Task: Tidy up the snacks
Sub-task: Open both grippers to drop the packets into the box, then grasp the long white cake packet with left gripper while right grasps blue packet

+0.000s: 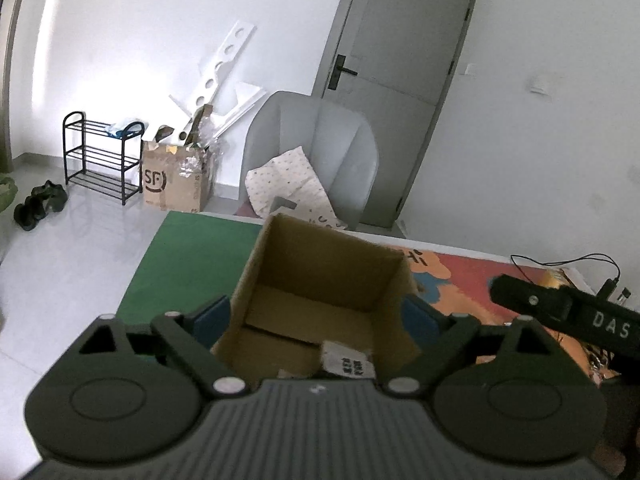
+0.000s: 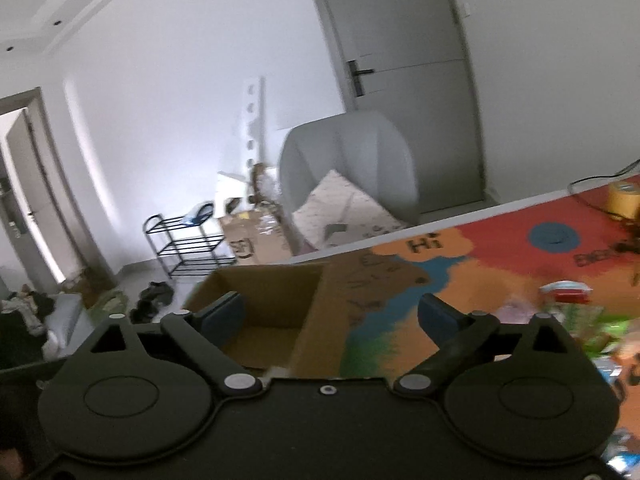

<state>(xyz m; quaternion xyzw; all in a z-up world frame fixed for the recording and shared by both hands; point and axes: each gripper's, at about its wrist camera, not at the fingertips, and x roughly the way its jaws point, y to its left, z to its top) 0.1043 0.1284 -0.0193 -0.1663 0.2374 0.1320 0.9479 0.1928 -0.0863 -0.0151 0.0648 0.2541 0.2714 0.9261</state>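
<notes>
1. Brown cardboard fills the middle of both views: an open box [image 1: 320, 300] sits on the table with its mouth up, and it looks nearly bare inside, only a white printed slip [image 1: 348, 360] lying on its floor near the front wall.
2. The left gripper [image 1: 320, 316] stands wide open with the box between its blue pads — whether the pads touch the side walls I cannot tell, and nothing is pinched. The right gripper [image 2: 332, 312] is also spread wide and holds nothing; one pad sits over the box mouth, the other over the table mat [image 2: 500, 240].
3. The snacks [image 2: 568, 308] lie in a blurred heap of bright wrappers on the mat, to the right of the box and well apart from it.
4. My judgement: the step in hand is fetching the next packet. Reach with the right gripper to the heap, close on a single wrapper by its flat sides, and let the left steady the box so it does not slide.
5. The mat is a bright cartoon print of orange, red and blue, with green cloth on the far left. A roll of yellow tape [image 2: 624, 200] and a black cable sit near the far right edge.
6. Beyond the table — a grey chair [image 1: 312, 152], a grey door [image 1: 404, 72], a black shoe rack [image 1: 102, 156] and a second carton [image 1: 176, 180] against white walls.
</notes>
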